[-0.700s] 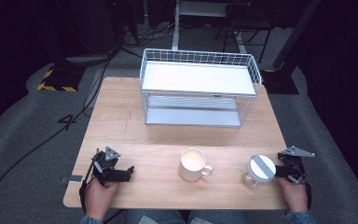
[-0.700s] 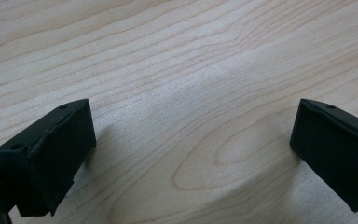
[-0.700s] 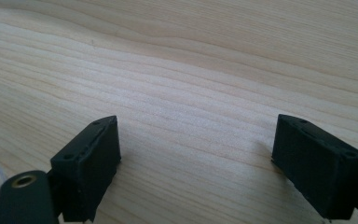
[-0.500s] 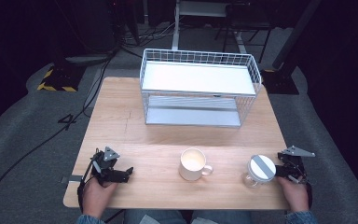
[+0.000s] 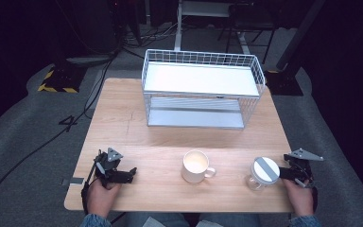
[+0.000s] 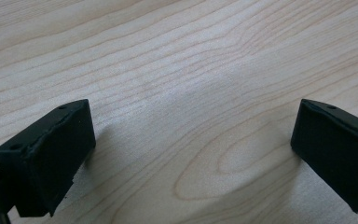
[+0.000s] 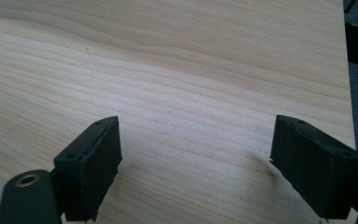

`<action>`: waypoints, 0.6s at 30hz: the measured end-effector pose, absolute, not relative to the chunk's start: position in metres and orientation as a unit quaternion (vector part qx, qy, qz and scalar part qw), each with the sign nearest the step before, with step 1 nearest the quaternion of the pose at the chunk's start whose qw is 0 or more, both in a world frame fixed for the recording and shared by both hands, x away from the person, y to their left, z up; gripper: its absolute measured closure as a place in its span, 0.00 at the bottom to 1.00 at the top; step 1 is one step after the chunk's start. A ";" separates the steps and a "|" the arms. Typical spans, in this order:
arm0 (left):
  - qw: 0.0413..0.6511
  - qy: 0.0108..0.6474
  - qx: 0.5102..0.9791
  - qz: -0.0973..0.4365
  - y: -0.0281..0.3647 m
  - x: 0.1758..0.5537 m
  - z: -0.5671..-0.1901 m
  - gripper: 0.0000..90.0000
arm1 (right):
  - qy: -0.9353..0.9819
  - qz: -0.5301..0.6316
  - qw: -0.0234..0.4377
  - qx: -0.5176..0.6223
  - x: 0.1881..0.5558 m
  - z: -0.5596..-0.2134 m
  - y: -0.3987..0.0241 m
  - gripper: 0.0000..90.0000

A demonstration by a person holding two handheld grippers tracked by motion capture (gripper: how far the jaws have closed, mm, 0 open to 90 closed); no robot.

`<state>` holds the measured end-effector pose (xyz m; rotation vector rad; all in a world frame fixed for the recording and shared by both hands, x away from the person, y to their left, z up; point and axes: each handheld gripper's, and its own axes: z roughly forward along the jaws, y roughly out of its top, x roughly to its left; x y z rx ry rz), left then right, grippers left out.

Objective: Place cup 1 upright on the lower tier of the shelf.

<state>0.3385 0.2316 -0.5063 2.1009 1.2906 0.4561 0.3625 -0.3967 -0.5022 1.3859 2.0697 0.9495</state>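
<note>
The jar (image 5: pixel 263 173) looks like rigid, slippery, breakable glass — grip its body below the lid; right gripper (image 5: pixel 297 174) beside it gapes empty, as does the left gripper (image 5: pixel 118 175).

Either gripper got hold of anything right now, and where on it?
Nothing is held. The left gripper and right gripper both stand open over bare table; the jar and mug sit untouched.

White wire rack (image 5: pixel 203 90) at table's (image 5: pixel 137 142) far side; hazard-striped plate (image 5: pixel 56 88) on floor
</note>
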 end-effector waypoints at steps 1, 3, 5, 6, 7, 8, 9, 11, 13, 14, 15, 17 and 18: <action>0.312 0.489 0.796 0.173 0.232 0.339 -0.506 0.00 | 0.753 0.350 0.235 0.506 0.361 -0.502 -0.399 0.18; 0.311 0.489 0.796 0.172 0.232 0.338 -0.506 0.00 | 0.750 0.355 0.233 0.506 0.359 -0.500 -0.401 0.18; 0.310 0.490 0.796 0.174 0.231 0.338 -0.506 0.00 | 0.748 0.363 0.233 0.504 0.356 -0.498 -0.403 0.18; 0.310 0.491 0.795 0.174 0.231 0.338 -0.506 0.01 | 0.748 0.365 0.231 0.505 0.355 -0.496 -0.404 0.18; 0.310 0.491 0.795 0.174 0.231 0.338 -0.506 0.01 | 0.748 0.365 0.230 0.504 0.352 -0.495 -0.405 0.18; 0.310 0.491 0.795 0.174 0.231 0.338 -0.506 0.01 | 0.748 0.366 0.232 0.503 0.350 -0.493 -0.406 0.18; 0.311 0.492 0.794 0.175 0.231 0.338 -0.506 0.01 | 0.747 0.366 0.232 0.504 0.347 -0.492 -0.407 0.18; 0.311 0.492 0.794 0.175 0.231 0.337 -0.506 0.01 | 0.747 0.369 0.231 0.503 0.343 -0.490 -0.408 0.18; 0.310 0.491 0.795 0.175 0.231 0.337 -0.506 0.01 | 0.747 0.376 0.229 0.499 0.332 -0.485 -0.411 0.18; 0.311 0.491 0.795 0.175 0.231 0.337 -0.506 0.01 | 0.746 0.379 0.229 0.498 0.329 -0.483 -0.412 0.18; 0.311 0.491 0.795 0.175 0.231 0.337 -0.506 0.01 | 0.745 0.379 0.229 0.498 0.326 -0.481 -0.413 0.18; 0.311 0.489 0.796 0.175 0.231 0.337 -0.506 0.01 | 0.747 0.380 0.228 0.496 0.320 -0.476 -0.414 0.18; 0.311 0.491 0.795 0.174 0.231 0.337 -0.506 0.01 | 0.748 0.380 0.227 0.495 0.318 -0.474 -0.414 0.18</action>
